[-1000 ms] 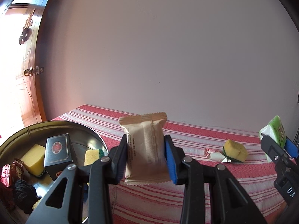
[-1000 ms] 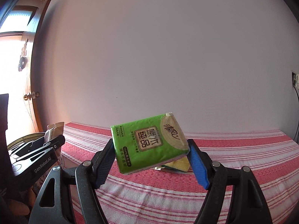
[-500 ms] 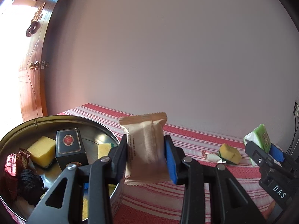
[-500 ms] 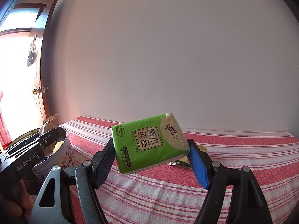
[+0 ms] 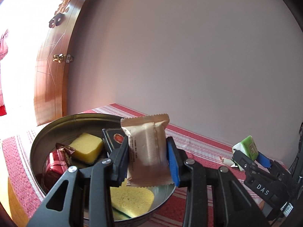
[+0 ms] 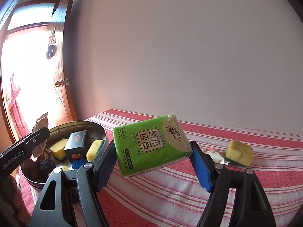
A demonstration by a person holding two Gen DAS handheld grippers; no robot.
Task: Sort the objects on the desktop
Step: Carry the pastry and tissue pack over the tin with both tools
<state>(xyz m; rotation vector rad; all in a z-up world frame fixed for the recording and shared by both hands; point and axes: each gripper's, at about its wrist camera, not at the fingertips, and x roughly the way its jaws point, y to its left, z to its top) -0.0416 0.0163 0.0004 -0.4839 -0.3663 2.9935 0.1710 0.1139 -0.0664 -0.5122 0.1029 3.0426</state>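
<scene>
The left gripper [image 5: 148,156] pinches a beige crinkle-edged snack packet [image 5: 146,151] upright between its fingers and holds it over the near part of a round metal tin [image 5: 37,145]. The right gripper [image 6: 153,158] clamps a green plastic-wrapped tissue pack [image 6: 151,143], tilted, above the red-and-white striped cloth [image 6: 170,193] on the counter, just right of the tin.

The step in hand looks like dropping the packet into the tin. The tin already holds a yellow sponge block [image 5: 86,148], a black box with a red round emblem [image 5: 113,139], a red foil-wrapped sweet [image 5: 55,167], a flat yellow sponge with a green underside [image 5: 130,198], and something dark and knotted that only the right view shows [image 6: 44,165]. The next move probably calls for lowering the packet slightly and spreading the left fingers so it lands inside the rim, clear of the black box. The tissue pack would likely follow, which means carrying it left past the left gripper without a knock.

Still out on the cloth are a yellow sponge cube with a green base [image 6: 239,152] and a crumpled silvery wrapper [image 6: 214,154] just beside it, touching or nearly so.

Readable writing: "GenRobot.AI" on the left gripper's body in the right view, "DAS" on the right gripper in the left view. The tissue pack carries large Chinese characters and a "100%" line; the small print on the beige packet is too fine to read.
</scene>
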